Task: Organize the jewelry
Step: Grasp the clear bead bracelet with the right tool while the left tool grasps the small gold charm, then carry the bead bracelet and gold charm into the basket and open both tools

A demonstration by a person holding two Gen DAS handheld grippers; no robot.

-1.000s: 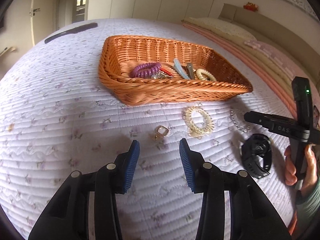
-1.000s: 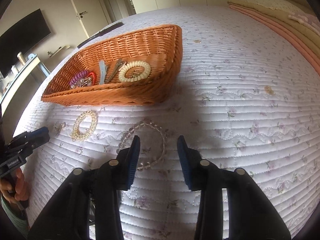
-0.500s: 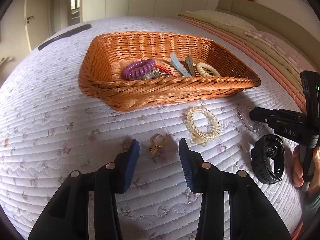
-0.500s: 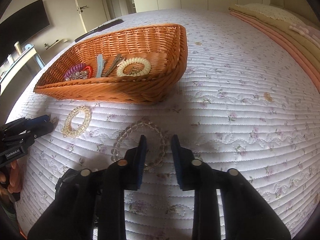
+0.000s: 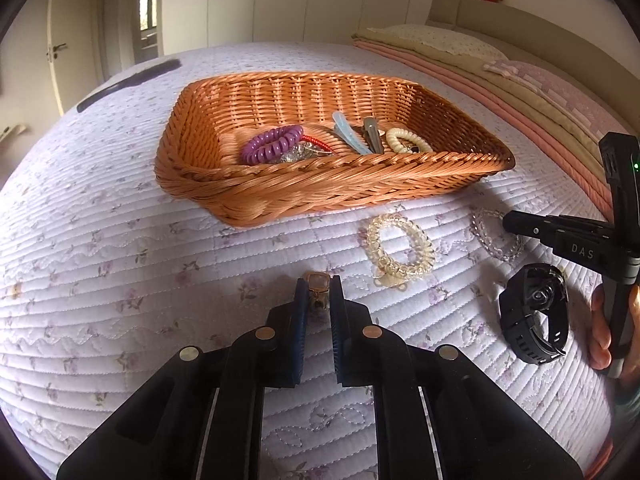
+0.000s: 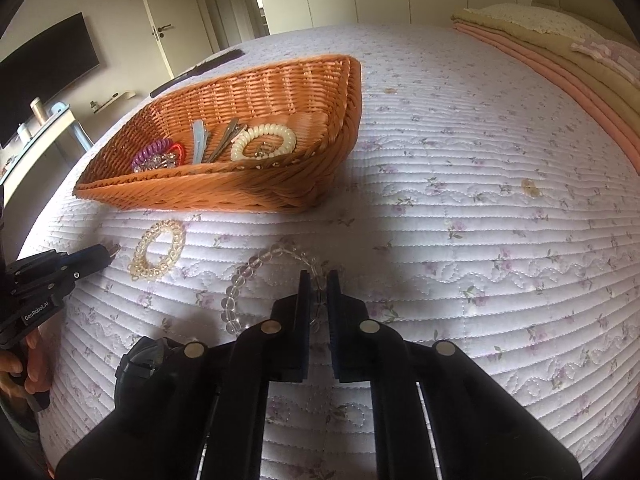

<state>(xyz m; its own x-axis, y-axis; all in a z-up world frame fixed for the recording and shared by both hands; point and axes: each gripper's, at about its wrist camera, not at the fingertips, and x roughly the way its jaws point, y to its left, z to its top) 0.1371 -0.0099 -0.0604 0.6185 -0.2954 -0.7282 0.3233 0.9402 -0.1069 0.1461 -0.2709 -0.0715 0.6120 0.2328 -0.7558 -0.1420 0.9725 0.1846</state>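
An orange wicker basket on the quilted bed holds a purple spiral band, hair clips and a cream spiral band. My left gripper is shut on a small gold ring lying on the quilt in front of the basket. My right gripper is shut on the clear bead bracelet on the quilt. A clear yellowish spiral band lies between the two.
A black watch lies on the quilt at the right of the left wrist view. Folded blankets and pillows line the far right. A dark flat object lies beyond the basket.
Both grippers moved forward and down and closed: the left around the gold ring, the right around the bead bracelet.
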